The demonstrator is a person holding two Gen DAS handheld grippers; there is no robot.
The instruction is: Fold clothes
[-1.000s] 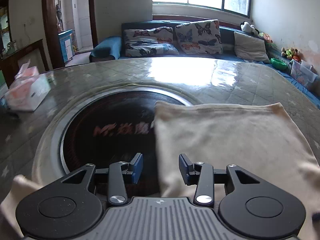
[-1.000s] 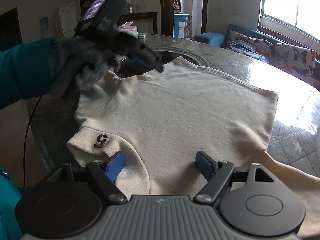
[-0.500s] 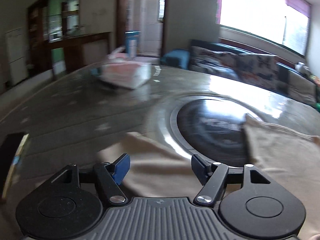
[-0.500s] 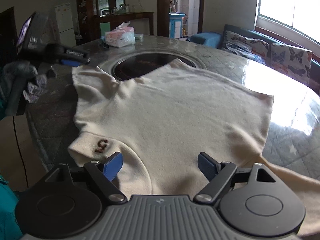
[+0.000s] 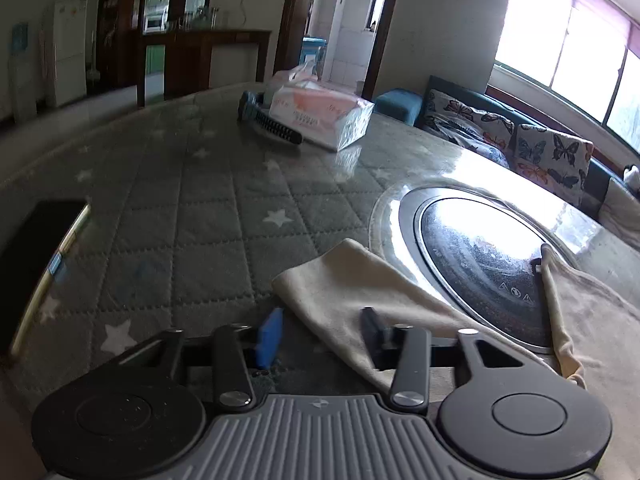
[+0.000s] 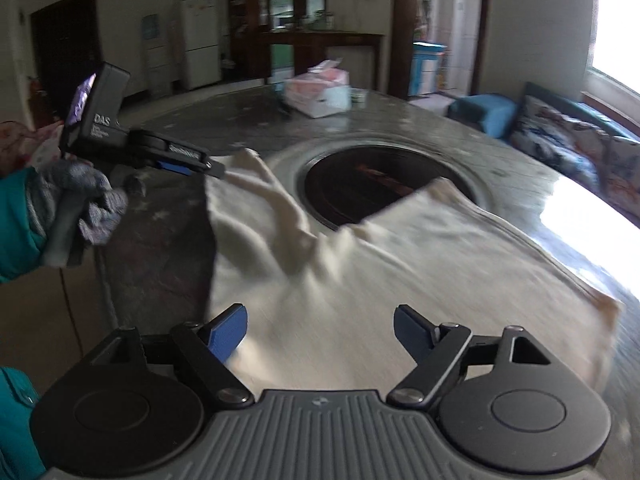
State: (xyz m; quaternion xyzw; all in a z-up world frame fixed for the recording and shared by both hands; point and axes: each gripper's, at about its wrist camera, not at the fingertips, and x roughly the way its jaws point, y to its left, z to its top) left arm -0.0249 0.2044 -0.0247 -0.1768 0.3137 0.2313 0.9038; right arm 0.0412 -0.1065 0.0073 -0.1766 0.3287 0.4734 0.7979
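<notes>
A cream shirt [image 6: 400,264] lies spread on the quilted table, partly over the round dark cooktop. Its left sleeve [image 5: 352,284] stretches out toward my left gripper [image 5: 320,332], which is open with the sleeve's cuff edge between its fingers. In the right wrist view the left gripper [image 6: 216,168] sits at the sleeve tip at the table's left side. My right gripper [image 6: 320,328] is open and empty, just above the shirt's near part. The right wrist view is blurred by motion.
A round black cooktop [image 5: 480,264] with a metal rim sits in the table's middle. A tissue pack [image 5: 320,116] and a brush [image 5: 272,124] lie at the far side. A dark phone [image 5: 36,256] lies at the left. A sofa with butterfly cushions [image 5: 552,152] stands behind.
My left gripper swung left from the shirt's body to the left sleeve cuff and came low over it. My right gripper moved forward over the shirt, and the sleeve now looks rumpled.
</notes>
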